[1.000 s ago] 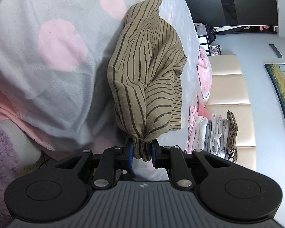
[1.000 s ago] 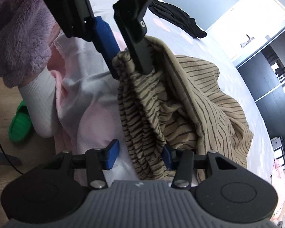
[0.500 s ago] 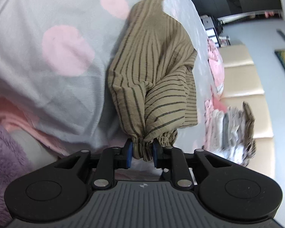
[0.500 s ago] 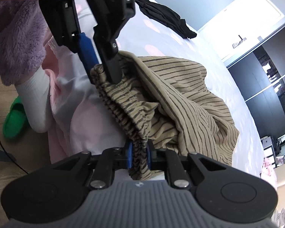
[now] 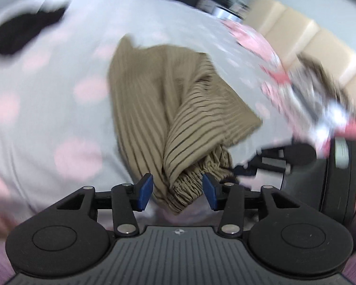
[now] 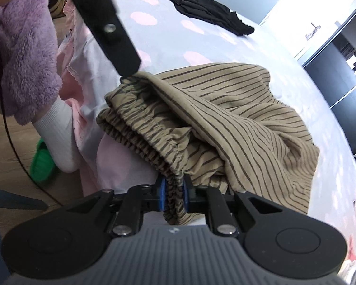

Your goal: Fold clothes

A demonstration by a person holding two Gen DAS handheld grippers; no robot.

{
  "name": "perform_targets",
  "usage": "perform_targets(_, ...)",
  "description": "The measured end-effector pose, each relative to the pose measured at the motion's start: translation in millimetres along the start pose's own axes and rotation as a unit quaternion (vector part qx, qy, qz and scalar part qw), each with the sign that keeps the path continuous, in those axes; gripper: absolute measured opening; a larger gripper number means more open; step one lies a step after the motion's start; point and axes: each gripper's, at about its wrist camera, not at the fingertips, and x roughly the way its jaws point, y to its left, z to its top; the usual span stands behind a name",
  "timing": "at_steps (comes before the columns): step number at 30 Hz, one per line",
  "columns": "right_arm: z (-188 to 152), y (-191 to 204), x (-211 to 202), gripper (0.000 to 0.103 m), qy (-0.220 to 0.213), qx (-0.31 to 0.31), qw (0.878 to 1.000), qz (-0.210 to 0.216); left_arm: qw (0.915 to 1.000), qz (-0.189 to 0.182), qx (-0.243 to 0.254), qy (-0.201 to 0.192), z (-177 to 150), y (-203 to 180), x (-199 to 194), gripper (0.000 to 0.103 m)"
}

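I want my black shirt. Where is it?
The black garment lies at the far top of the right wrist view, on the spotted bedsheet, beyond the striped shorts.

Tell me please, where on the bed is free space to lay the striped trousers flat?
The bedspread is bare between the striped trousers and the black garment. It is crowded toward the headboard, by the clothes pile.

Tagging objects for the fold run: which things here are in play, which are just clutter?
In play:
striped garment
right gripper, shut on its waistband
left gripper, open around the waistband

Clutter:
black garment
green slipper
clothes pile, blurred
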Motion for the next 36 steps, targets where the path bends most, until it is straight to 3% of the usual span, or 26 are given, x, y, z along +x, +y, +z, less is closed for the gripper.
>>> perform_targets(3, 3, -5, 0, 0.016, 0.0, 0.004, 1.0, 0.013, 0.9904, 0.035, 0.134, 0.0, -5, -32, 1, 0.046)
perform_targets(8, 6, -17, 1, 0.016, 0.0, 0.024, 0.999, 0.037, 0.9522, 0.074, 0.296, -0.005, -27, -69, 12, 0.049)
perform_targets(12, 8, -19, 2, 0.016, 0.002, 0.03, 0.999, 0.043, 0.9104, 0.094, 0.403, -0.016, -50, -94, 24, 0.052)
perform_targets(17, 7, -21, 2, 0.016, 0.005, 0.041, 0.998, 0.049, 0.8476, 0.137, 0.512, -0.026, -80, -119, 47, 0.058)
perform_targets(25, 8, -27, 3, 0.016, 0.005, 0.069, 0.996, 0.064, 0.7619, 0.222, 0.608, -0.024, -119, -120, 89, 0.057)
perform_targets(27, 7, -28, 2, 0.016, 0.002, 0.073, 0.995, 0.065, 0.7428, 0.241, 0.624, -0.028, -128, -119, 95, 0.053)
perform_targets(28, 6, -29, 2, 0.016, 0.001, 0.074, 0.995, 0.066, 0.7392, 0.246, 0.626, -0.027, -130, -118, 97, 0.047)
perform_targets(30, 5, -30, 1, 0.017, -0.003, 0.077, 0.995, 0.067, 0.7467, 0.249, 0.616, -0.024, -127, -117, 98, 0.04)
perform_targets(31, 4, -30, 1, 0.017, -0.004, 0.079, 0.995, 0.067, 0.7553, 0.245, 0.607, -0.024, -124, -117, 97, 0.032)
perform_targets(34, 3, -30, -1, 0.025, -0.012, 0.075, 0.995, 0.062, 0.7881, 0.229, 0.571, -0.012, -104, -113, 94, 0.022)
perform_targets(36, 1, -25, -5, 0.049, -0.02, 0.062, 0.996, 0.057, 0.8089, 0.215, 0.547, -0.004, -91, -110, 90, 0.021)
